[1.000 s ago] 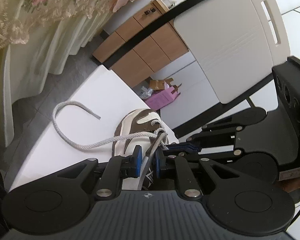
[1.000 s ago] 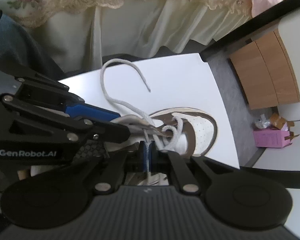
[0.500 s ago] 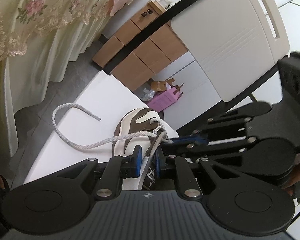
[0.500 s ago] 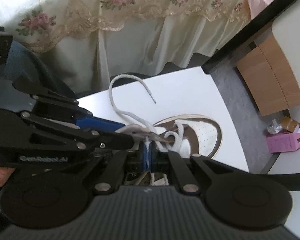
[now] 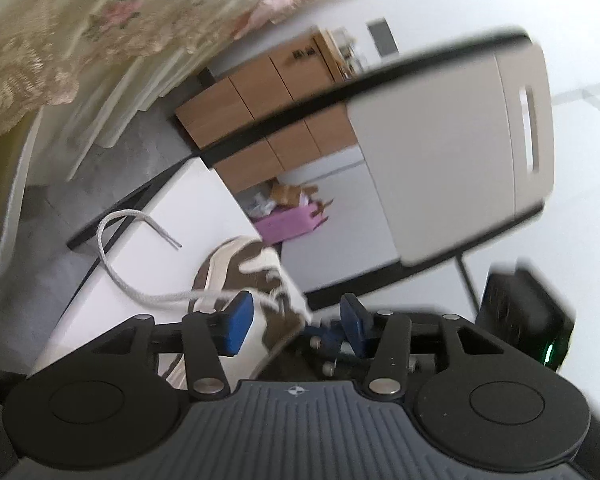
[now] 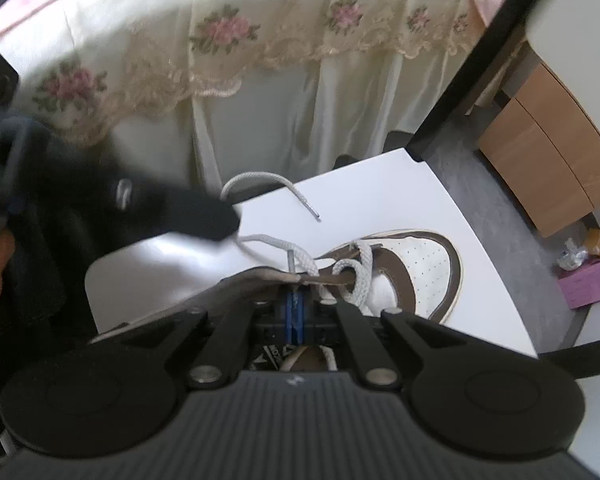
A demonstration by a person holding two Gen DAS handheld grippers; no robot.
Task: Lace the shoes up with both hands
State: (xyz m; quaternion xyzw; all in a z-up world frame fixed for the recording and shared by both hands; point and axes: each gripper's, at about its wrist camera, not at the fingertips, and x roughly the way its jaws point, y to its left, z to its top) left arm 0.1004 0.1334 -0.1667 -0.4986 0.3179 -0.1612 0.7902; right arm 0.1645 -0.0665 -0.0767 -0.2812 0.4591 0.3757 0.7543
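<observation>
A brown and white shoe [image 6: 420, 268] lies on the small white table [image 6: 380, 184], toe pointing away. Its white lace [image 6: 260, 178] loops off to the left, loose end resting on the tabletop. My right gripper [image 6: 296, 312] is shut at the shoe's eyelet flap, and the other lace end's grey tip pokes up just above its pads. In the left wrist view my left gripper [image 5: 296, 320] has its jaws opening. The shoe [image 5: 236, 264] and lace [image 5: 140, 292] sit in the gap, with neither blue pad pressing on them. The left fingers [image 6: 204, 216] show as a dark blur left of the shoe.
A bed with a floral lace valance [image 6: 220, 40] rises behind the table. Wooden drawers [image 6: 548, 152] stand at the right, and a pink box [image 6: 592, 284] with scraps lies on the grey floor. A white folding panel [image 5: 452, 152] with a black frame stands beyond the table's edge.
My left jaws have sprung apart and released the lace they pinched. The left gripper has drawn away from the shoe, blurring in both views. The right gripper stays shut at the eyelet flap.
</observation>
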